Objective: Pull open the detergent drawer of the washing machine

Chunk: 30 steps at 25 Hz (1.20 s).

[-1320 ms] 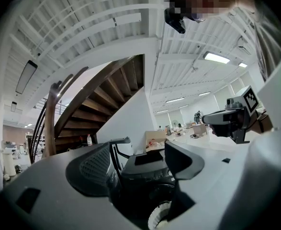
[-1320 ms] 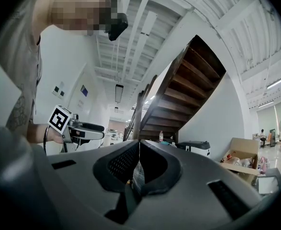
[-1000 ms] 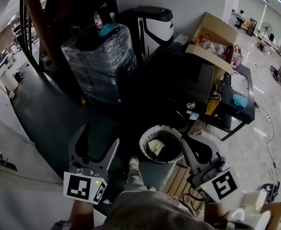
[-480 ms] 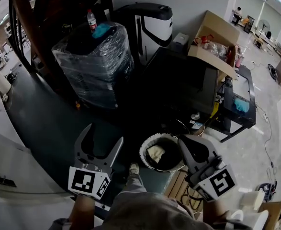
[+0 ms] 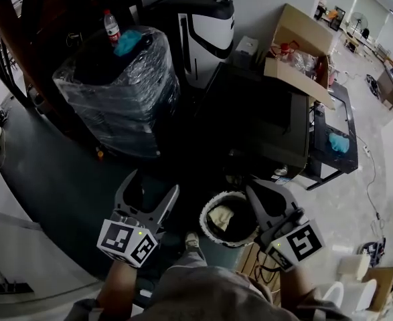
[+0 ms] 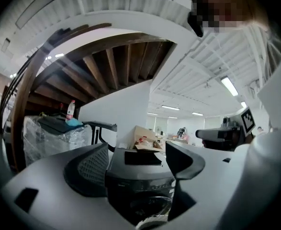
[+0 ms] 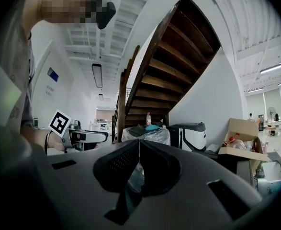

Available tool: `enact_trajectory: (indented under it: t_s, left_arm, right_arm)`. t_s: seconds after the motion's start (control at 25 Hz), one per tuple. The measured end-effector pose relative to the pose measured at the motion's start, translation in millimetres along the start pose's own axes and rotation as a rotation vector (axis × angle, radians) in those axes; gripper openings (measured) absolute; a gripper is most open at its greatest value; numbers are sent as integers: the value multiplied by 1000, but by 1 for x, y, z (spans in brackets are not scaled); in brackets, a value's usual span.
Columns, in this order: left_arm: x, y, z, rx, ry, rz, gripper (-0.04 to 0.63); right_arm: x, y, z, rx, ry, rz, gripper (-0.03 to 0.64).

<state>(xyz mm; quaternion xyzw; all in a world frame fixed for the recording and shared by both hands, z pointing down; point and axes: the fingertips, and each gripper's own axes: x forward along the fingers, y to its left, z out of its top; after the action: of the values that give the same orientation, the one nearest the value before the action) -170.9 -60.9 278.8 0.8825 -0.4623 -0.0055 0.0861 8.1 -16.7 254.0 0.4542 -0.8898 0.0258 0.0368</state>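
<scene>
The washing machine (image 5: pixel 260 116) is a dark, flat-topped box in the middle of the head view, just beyond both grippers. In the left gripper view it stands straight ahead, its control panel and round door (image 6: pixel 147 207) framed between the jaws; I cannot pick out the detergent drawer in the dim light. My left gripper (image 5: pixel 150 184) is open and empty, short of the machine's front left. My right gripper (image 5: pixel 253 192) is shut with nothing in it, its pads (image 7: pixel 152 164) meeting, near the machine's front edge.
A plastic-wrapped stack (image 5: pixel 119 89) with a bottle (image 5: pixel 110 24) on top stands left of the machine. A white and black appliance (image 5: pixel 203 29) is behind it. An open cardboard box (image 5: pixel 303 45) rests at the machine's far right. A lined waste bin (image 5: pixel 228 218) sits between my grippers. A wooden staircase (image 7: pixel 178 56) rises on the left.
Both grippers have travelled forward toward the washing machine, which now lies closer and more central in the head view. The left gripper has rolled slightly. Jaw states look unchanged.
</scene>
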Motion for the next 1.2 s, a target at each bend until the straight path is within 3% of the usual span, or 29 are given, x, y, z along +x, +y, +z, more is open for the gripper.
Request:
enact_trajectory:
  t_s: [0.2, 0.52, 0.88, 1.2]
  left_arm:
    - [41, 38, -19, -191, 22, -73, 375]
    - [103, 75, -55, -431, 52, -161, 377]
    - [160, 91, -121, -671, 97, -201, 387]
    - [204, 87, -188, -759, 171, -196, 388]
  right_arm:
    - [41, -14, -20, 19, 54, -48, 32]
    - [90, -40, -46, 69, 113, -115, 32]
    - [123, -69, -86, 96, 179, -124, 32]
    - [140, -100, -134, 132, 232, -101, 32]
